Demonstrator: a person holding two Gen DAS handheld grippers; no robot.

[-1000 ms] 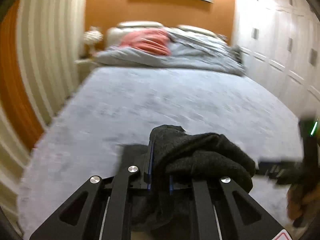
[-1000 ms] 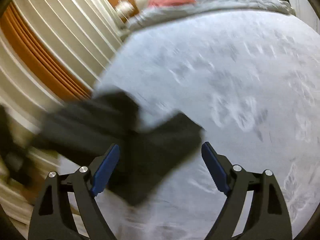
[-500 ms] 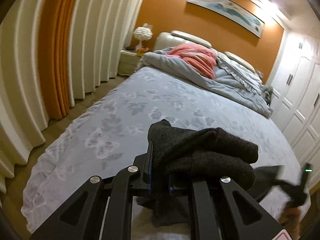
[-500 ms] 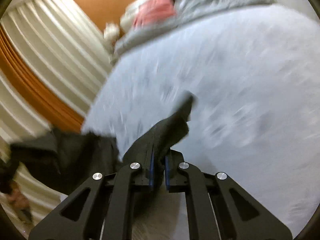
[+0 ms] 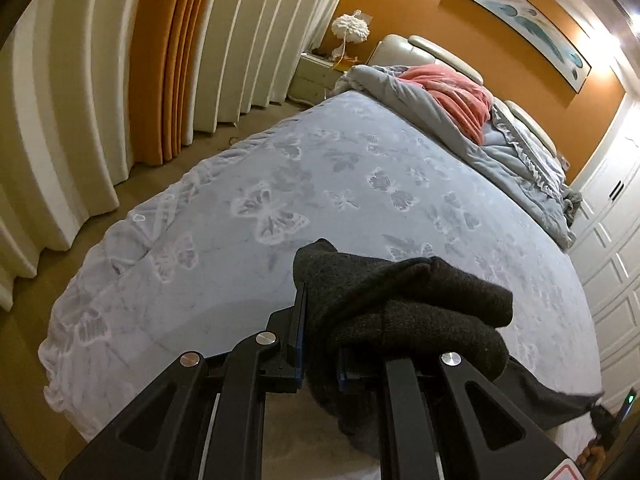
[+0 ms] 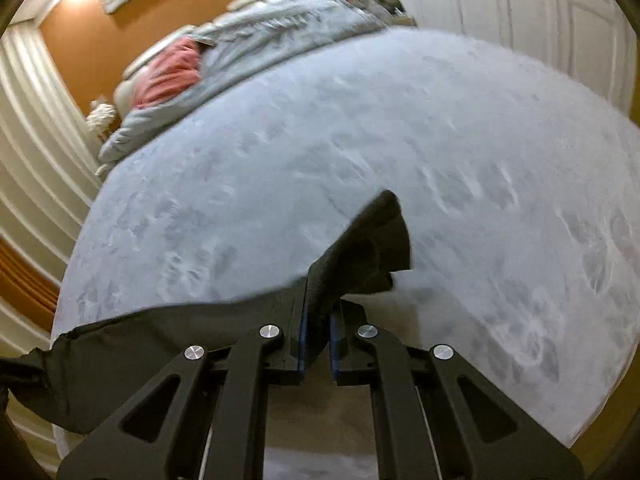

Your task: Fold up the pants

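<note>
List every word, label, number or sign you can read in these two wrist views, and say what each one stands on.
No readable text in either view.
Sticker with a red edge on the left gripper body, at the frame's bottom right corner: cut off, nothing legible.
Wall painting above the headboard: shapes only, no lettering visible.
Dark pants, butterfly-print bedsheet and right gripper: no label or print showing.

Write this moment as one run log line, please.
left gripper: shut on pants | right gripper: shut on pants | pants: above bed
</note>
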